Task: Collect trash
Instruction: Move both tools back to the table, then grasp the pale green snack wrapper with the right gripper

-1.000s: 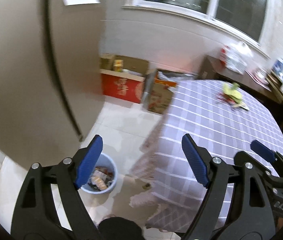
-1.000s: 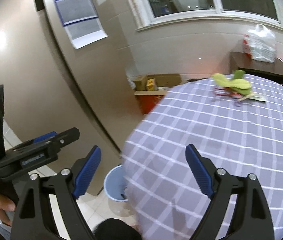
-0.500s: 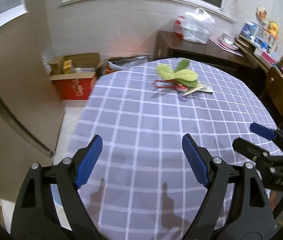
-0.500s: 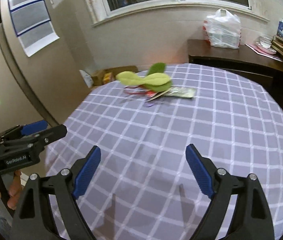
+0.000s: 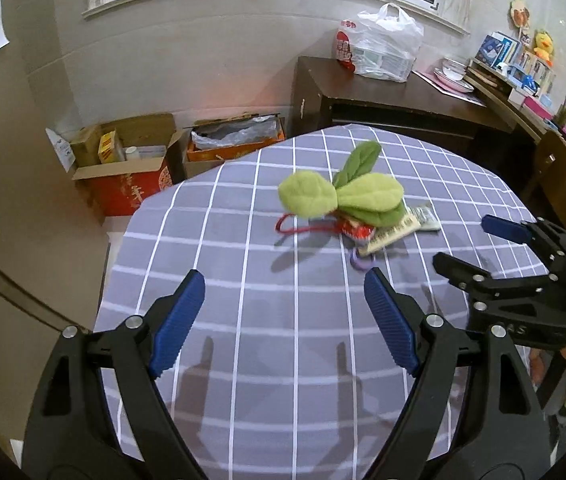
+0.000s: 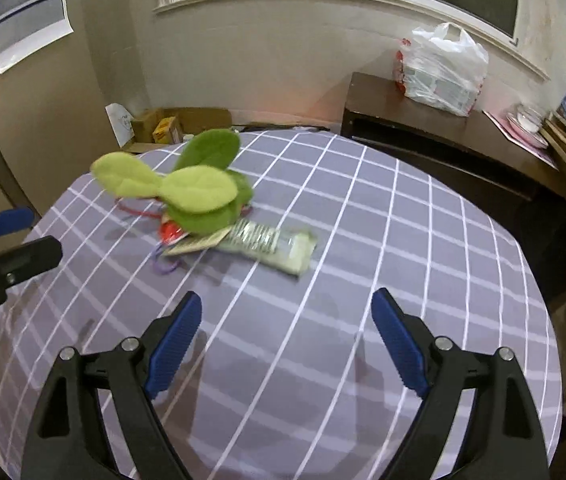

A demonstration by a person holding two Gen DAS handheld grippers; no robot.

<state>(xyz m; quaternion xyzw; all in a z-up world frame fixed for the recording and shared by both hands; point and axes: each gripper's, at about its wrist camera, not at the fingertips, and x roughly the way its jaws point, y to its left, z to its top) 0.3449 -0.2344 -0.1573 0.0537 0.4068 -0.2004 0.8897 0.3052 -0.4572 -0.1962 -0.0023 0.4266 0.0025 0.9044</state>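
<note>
A pile of trash lies on the round table with the purple checked cloth (image 5: 243, 320) (image 6: 403, 240). On top is a green leaf-shaped plush (image 5: 343, 196) (image 6: 187, 192). Under it are a red wrapper (image 5: 357, 232) (image 6: 171, 234), a tan card (image 5: 389, 234), a purple loop (image 5: 359, 260) (image 6: 165, 268) and a pale green packet (image 5: 423, 214) (image 6: 271, 244). My left gripper (image 5: 285, 316) is open and empty, short of the pile. My right gripper (image 6: 287, 336) is open and empty, just short of the packet; it also shows in the left wrist view (image 5: 479, 248).
Open cardboard boxes (image 5: 123, 164) stand on the floor behind the table at the left. A dark wooden sideboard (image 5: 395, 100) (image 6: 443, 136) at the back right carries a white plastic bag (image 5: 379, 48) (image 6: 439, 72). A wooden chair (image 5: 551, 172) stands at the table's right.
Both grippers have swung from the floor bin and wall at the left round to the table and come closer to the trash pile. Both stayed open.
</note>
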